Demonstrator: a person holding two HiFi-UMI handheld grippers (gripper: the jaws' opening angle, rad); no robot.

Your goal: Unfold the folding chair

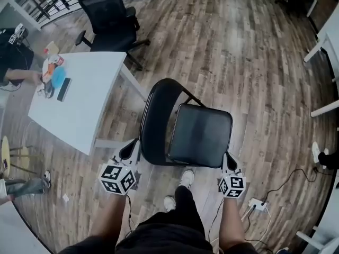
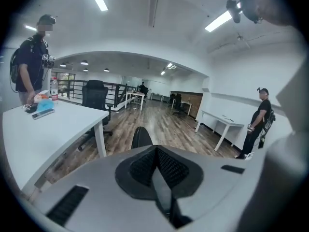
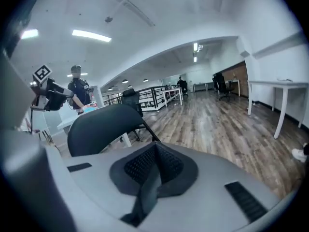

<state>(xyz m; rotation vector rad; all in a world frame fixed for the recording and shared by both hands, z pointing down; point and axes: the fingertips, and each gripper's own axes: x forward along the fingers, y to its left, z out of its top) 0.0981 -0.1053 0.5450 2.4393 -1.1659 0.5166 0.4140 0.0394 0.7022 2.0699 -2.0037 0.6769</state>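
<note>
With the folding chair (image 1: 200,135) standing open, seat down, on the wooden floor (image 1: 254,62) beside the white table (image 1: 85,105), we judge unfolding done; our left gripper (image 1: 130,151) and right gripper (image 1: 228,161), jaws together on nothing, need only draw clear.

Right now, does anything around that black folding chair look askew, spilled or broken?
Nothing looks spilled or broken. The black folding chair looks intact; only a white power strip lies loose on the wooden floor nearby.
</note>
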